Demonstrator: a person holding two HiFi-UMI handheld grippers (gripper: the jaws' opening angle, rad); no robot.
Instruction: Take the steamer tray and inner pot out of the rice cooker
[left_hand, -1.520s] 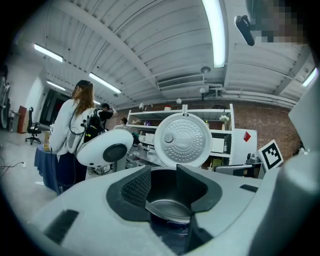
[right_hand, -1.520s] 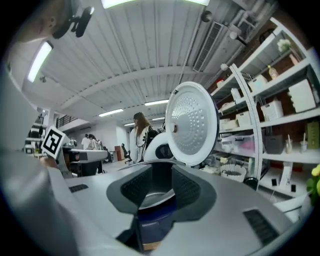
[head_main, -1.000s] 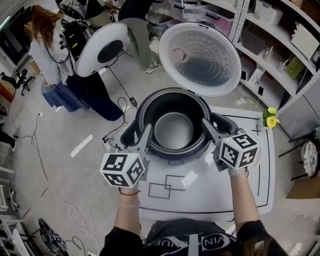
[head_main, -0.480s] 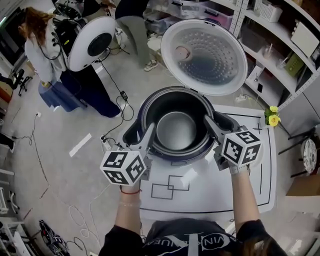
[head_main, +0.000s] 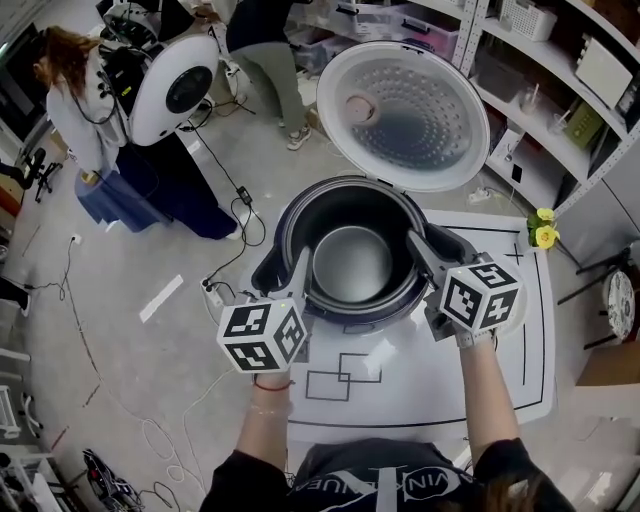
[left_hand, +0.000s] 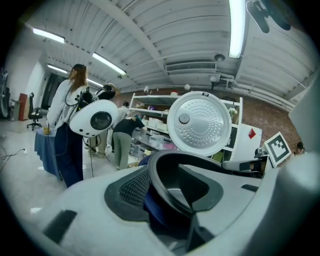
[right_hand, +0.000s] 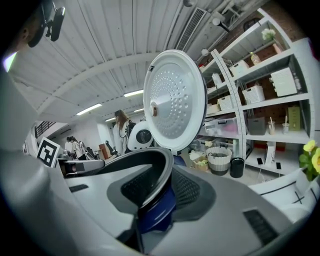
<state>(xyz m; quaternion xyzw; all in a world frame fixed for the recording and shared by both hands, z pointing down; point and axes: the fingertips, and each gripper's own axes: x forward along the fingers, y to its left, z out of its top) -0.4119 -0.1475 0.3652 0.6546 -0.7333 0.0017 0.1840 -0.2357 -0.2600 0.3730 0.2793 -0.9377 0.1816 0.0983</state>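
The dark rice cooker (head_main: 268, 268) stands open on the white table, its round perforated lid (head_main: 405, 115) tipped up behind it. The inner pot (head_main: 350, 262) sits inside, its bottom shiny. My left gripper (head_main: 303, 272) is at the pot's left rim and my right gripper (head_main: 418, 252) at its right rim. In the left gripper view the black rim (left_hand: 200, 156) runs between the jaws of the left gripper (left_hand: 165, 187). In the right gripper view the rim (right_hand: 150, 155) runs between those of the right gripper (right_hand: 156, 197). Both pairs of jaws have just been closing, still apart around the rim.
A white mat with black outlines (head_main: 400, 395) covers the table in front of the cooker. Yellow flowers (head_main: 543, 236) sit at the right edge, with shelving behind. Two people and a white round machine (head_main: 172, 90) are at the back left; cables lie on the floor.
The left gripper's marker cube has shifted a little right, toward the cooker, and rolled slightly. The right gripper has hardly moved. The pot stays in the cooker.
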